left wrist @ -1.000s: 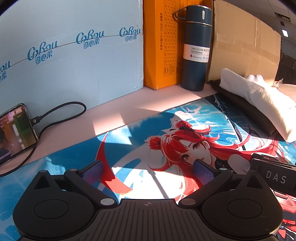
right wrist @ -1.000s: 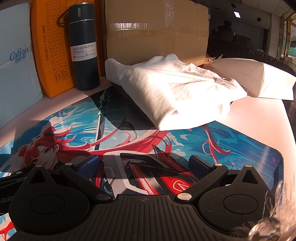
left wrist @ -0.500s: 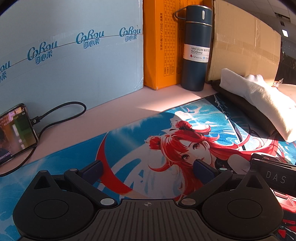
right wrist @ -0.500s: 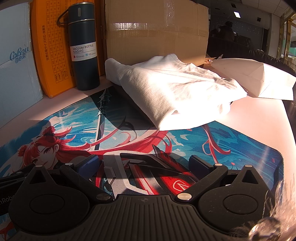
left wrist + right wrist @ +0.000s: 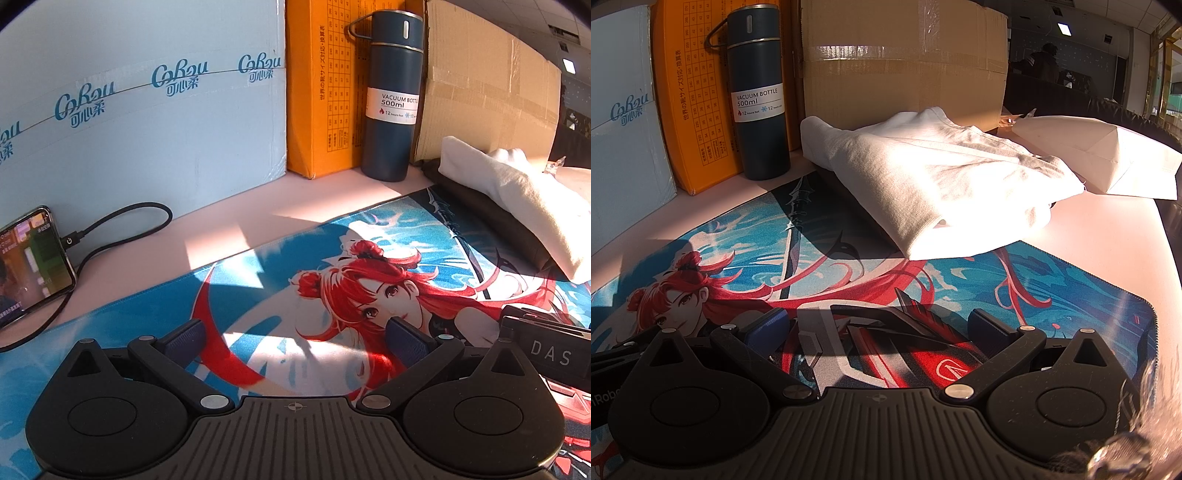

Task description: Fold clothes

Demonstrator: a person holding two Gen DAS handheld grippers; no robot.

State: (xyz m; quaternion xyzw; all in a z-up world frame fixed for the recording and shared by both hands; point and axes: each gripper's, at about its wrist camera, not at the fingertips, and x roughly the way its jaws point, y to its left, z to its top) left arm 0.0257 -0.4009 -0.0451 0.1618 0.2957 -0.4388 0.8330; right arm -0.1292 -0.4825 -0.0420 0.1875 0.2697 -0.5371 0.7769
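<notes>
Folded white garment point(image 5: 938, 184) atop a dark folded one point(image 5: 495, 218), at the mat's far edge.

An office or classroom-like workroom, by the evidence: a pale desk point(image 5: 236, 221) bearing a blue anime-print desk mat point(image 5: 1052, 295); taped brown cardboard cartons point(image 5: 905, 62) stacked behind; a charging smartphone point(image 5: 26, 266); ceiling panel lights point(image 5: 1064, 28) and a seated figure point(image 5: 1043, 62) at dark desks beyond.

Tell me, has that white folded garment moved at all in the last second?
No. The white folded garment keeps its place beside the vacuum bottle.
</notes>
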